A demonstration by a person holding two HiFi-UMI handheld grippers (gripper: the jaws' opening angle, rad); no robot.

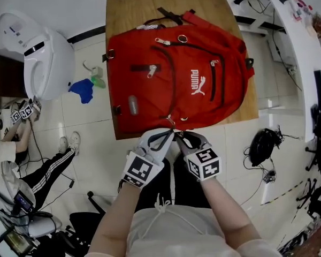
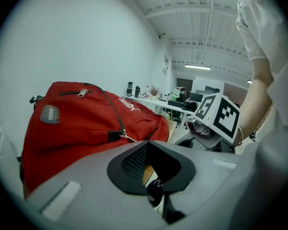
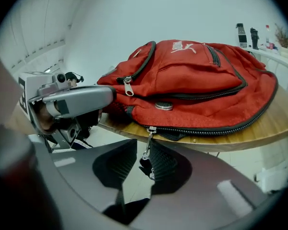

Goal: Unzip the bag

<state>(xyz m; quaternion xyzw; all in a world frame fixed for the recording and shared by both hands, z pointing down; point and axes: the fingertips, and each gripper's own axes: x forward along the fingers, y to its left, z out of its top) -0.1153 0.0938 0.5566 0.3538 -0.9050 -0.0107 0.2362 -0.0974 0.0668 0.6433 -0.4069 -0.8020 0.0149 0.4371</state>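
head view: red backpack (image 1: 176,79) flat on wooden table (image 1: 134,4), bottom at near edge; left gripper (image 1: 165,138) and right gripper (image 1: 188,139) side by side just off that edge. left gripper view: jaws narrowly parted, wood visible through gap. right gripper view: jaws spread, zip pull (image 3: 147,145) dangling between, unpinched.

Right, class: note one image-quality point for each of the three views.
Head view: evenly lit, red backpack sharp, table edges bowed by the wide lens. Left gripper view: round dark vignette, bright glare at the top edge, near foreground soft. Right gripper view: strong fisheye curve, blurred dark patch at lower left, zip pull fairly sharp.
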